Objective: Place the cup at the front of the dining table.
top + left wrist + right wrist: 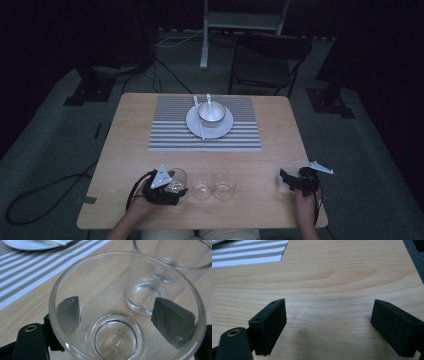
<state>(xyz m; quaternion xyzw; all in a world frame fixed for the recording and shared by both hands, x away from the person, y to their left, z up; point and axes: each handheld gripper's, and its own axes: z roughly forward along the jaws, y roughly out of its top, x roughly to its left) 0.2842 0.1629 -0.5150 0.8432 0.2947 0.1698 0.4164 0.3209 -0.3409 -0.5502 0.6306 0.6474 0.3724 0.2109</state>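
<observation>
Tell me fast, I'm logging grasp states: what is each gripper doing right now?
Left gripper: jaws on either side of the leftmost glass; whether they grip it cannot be told.
Right gripper: open, holding nothing, over bare table.

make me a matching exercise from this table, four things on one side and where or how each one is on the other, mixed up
Things:
1. left gripper
2. right gripper
3. metal bowl
4. striped placemat

States or places:
a. sits on the white plate
b. jaws apart over bare wood, holding nothing
c. lies under the plate at the far half of the table
d. jaws on either side of the leftmost glass

Pairs: 1-d, 2-b, 3-a, 4-c
</observation>
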